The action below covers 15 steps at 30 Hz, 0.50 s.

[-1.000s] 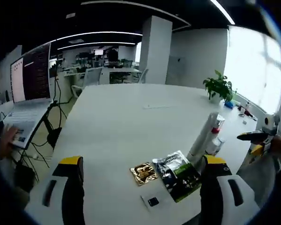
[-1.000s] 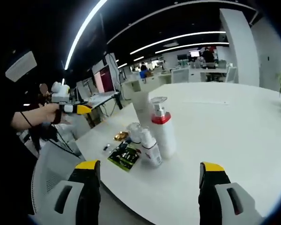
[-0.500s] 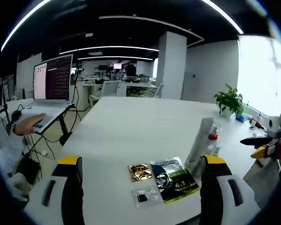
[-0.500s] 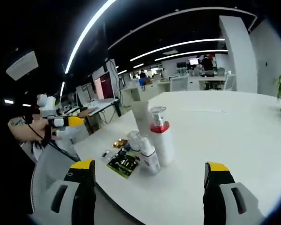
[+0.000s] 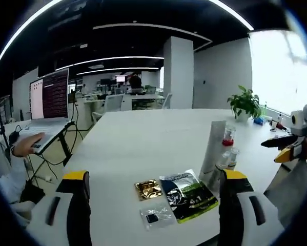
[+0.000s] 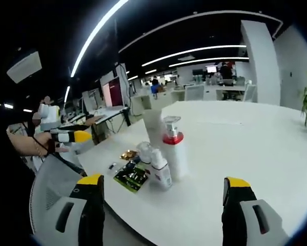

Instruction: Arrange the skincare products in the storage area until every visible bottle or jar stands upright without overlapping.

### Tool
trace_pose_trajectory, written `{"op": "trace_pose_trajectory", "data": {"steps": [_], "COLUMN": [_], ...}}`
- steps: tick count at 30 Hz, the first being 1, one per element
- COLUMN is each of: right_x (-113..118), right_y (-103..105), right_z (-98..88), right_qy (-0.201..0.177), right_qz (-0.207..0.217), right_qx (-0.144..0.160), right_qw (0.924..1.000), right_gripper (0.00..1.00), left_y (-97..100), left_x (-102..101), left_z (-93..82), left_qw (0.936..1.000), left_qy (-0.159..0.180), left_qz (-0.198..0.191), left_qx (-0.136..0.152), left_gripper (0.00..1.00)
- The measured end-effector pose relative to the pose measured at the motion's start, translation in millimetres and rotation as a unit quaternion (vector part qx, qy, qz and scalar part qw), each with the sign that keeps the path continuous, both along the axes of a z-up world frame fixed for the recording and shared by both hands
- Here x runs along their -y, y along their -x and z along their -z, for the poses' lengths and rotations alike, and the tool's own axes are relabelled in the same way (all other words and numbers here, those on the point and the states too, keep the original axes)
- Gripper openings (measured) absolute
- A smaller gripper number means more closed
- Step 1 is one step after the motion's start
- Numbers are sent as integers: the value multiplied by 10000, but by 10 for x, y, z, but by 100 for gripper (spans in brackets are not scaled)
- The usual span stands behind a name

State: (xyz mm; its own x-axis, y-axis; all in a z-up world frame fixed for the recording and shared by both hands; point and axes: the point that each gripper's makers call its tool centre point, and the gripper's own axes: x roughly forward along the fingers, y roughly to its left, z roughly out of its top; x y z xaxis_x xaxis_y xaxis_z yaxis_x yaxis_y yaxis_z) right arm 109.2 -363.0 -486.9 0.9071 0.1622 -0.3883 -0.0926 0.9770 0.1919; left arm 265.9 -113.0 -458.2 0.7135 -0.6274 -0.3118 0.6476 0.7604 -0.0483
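In the left gripper view, the left gripper [image 5: 153, 205] has its yellow-tipped jaws spread wide with nothing between them, held above the near edge of a large white table [image 5: 143, 138]. Between the jaws, on the tabletop, lie a small gold foil sachet [image 5: 147, 189], a dark green and silver sachet [image 5: 188, 193] just right of it, and a small clear packet with a black square [image 5: 154, 218] nearer the jaws. Close to the right jaw stands a tall white tube [image 5: 212, 154], with a white pump bottle with a red collar [image 5: 226, 142] and a small clear-capped bottle [image 5: 227, 158] partly hidden behind it. A green potted plant [image 5: 244, 103] sits far beyond the right jaw, and an open laptop [image 5: 46, 105] well beyond the left jaw.

In the right gripper view, the right gripper [image 6: 163, 205] is likewise wide open and empty. Ahead, between its jaws and nearer the left one, the white pump bottle with a red collar [image 6: 175, 152] stands upright, the tall white tube [image 6: 154, 128] behind it, a small white bottle [image 6: 161, 170] in front of it, and a clear-capped bottle [image 6: 144, 152] to their left. The sachets lie flat beside them. The other gripper [image 6: 66, 136] shows beyond the left jaw, held in a hand.
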Motion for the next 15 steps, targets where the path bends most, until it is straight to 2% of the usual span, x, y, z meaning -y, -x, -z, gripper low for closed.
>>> {"op": "trace_pose_trajectory", "data": {"steps": [15], "right_x": [17], "right_y": [17], "right_z": [33], "right_qy": [-47], "right_qz": [57], "right_qx": [-64], "right_qw": [10000], "right_gripper": [99], "left_y": [19], "left_x": [-17], "left_z": [14], "left_qw": [10000], "left_qy": [-45], "left_qz": [34], "left_qx": [1], "left_gripper": [99]}}
